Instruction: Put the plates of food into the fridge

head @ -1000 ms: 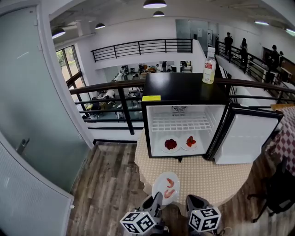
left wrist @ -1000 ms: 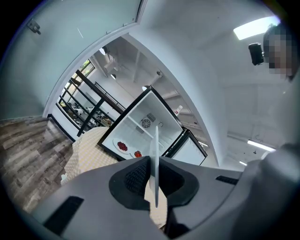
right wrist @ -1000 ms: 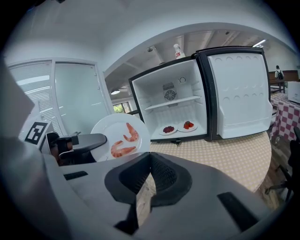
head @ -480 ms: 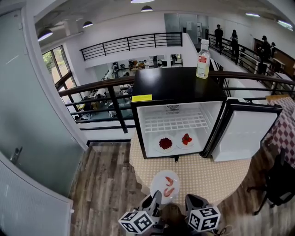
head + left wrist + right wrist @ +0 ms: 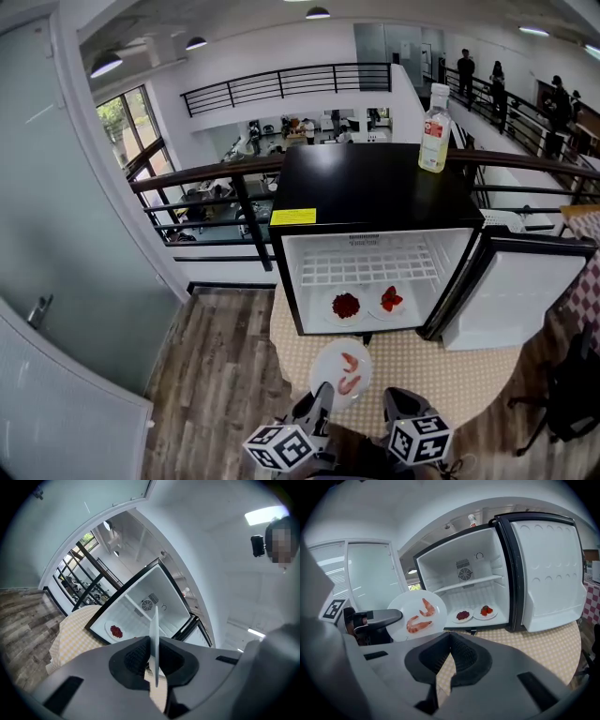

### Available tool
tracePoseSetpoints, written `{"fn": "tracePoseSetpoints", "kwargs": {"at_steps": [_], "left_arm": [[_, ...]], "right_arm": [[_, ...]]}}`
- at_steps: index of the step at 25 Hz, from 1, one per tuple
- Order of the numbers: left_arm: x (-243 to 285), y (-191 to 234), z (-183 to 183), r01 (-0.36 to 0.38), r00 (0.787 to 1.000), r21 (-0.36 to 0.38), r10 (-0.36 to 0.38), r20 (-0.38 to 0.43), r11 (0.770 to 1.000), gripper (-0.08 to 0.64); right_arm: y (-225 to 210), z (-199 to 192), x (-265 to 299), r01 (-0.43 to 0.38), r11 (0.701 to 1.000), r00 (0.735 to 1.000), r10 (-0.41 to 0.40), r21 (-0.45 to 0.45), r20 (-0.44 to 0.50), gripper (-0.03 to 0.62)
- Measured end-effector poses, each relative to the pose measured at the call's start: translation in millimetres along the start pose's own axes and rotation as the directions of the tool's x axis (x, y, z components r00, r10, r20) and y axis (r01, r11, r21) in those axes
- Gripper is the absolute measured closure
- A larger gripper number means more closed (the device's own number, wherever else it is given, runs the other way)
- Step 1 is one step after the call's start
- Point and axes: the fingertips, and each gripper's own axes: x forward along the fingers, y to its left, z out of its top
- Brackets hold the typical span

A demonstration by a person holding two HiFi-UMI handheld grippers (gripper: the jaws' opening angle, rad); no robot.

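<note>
My left gripper (image 5: 322, 405) is shut on the near rim of a white plate with two shrimps (image 5: 341, 372), held above the table in front of the open mini fridge (image 5: 375, 246). In the left gripper view that plate (image 5: 154, 639) shows edge-on between the closed jaws of the left gripper (image 5: 153, 671). From the right gripper view the shrimp plate (image 5: 418, 615) appears to the left, with the left gripper (image 5: 396, 616) on its rim. My right gripper (image 5: 401, 410) (image 5: 450, 663) is shut and holds nothing. Two plates of red food (image 5: 346, 306) (image 5: 390, 300) lie on the fridge floor.
The fridge stands on a round table with a beige dotted cloth (image 5: 422, 366); its door (image 5: 511, 300) is swung open to the right. A bottle (image 5: 434, 115) stands on the fridge top. A black railing (image 5: 225, 173) runs behind. A wire shelf (image 5: 370, 267) sits inside.
The view has shifted slightly; the fridge now sits a bit right and lower in the frame. The shrimp plate stays in my left gripper, at about the same place before the fridge.
</note>
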Motion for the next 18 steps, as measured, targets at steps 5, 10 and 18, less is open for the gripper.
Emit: {"fn": "tracePoseSetpoints", "kwargs": {"at_steps": [5,10,18], "left_arm": [[42.3,-13.0,17.0,0.011,1.000,-0.002,-0.011,0.027,1.000,0.531],[83.2,-29.2,30.5,0.050,0.998,0.003,-0.050,0.039,0.999,0.531],[156.6,-50.2,61.8,0.117,0.991,0.039,-0.119,0.063,0.992,0.531]], "right_arm": [[-25.8,31.3,15.7,-0.015,1.000,1.000,0.016,-0.014,0.007,0.577],[-45.8,45.2,25.5,-0.026,1.000,1.000,0.026,-0.016,-0.003,0.577],[-60.2,60.2,38.3,-0.066,0.997,0.998,0.066,-0.034,-0.005,0.575]]}}
